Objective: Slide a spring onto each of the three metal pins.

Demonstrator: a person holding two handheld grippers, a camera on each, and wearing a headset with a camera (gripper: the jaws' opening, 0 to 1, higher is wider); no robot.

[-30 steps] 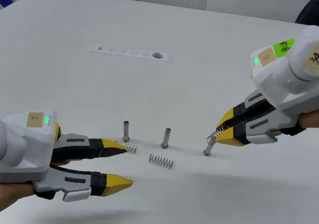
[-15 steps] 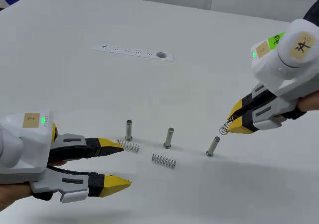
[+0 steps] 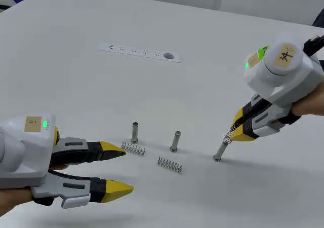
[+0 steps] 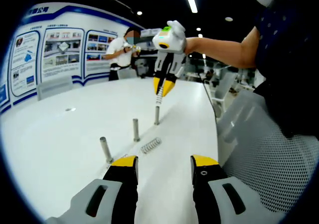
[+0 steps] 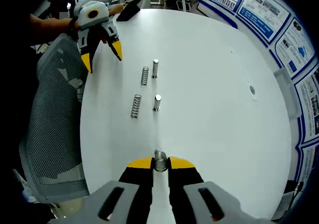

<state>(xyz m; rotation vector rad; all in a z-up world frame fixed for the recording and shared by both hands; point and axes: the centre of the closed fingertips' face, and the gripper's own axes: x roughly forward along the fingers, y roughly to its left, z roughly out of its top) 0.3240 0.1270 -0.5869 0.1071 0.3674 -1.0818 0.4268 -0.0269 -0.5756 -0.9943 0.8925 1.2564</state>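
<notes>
A spring (image 3: pixel 229 135) was pinched in the right claw (image 3: pixel 238 133), angled down so its end met the pin (image 3: pixel 220 150) nearest the tabletop's right edge. The left claw (image 3: pixel 117 168) gaped empty.

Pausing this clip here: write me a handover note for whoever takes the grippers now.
Left gripper: open, empty.
Right gripper: shut on the held spring, whose lower end is at the top of the right pin.
On the table: left loose spring beside the left pin, right loose spring in front of the middle pin.
Done: no pin fully sleeved. Left: all three.
</notes>
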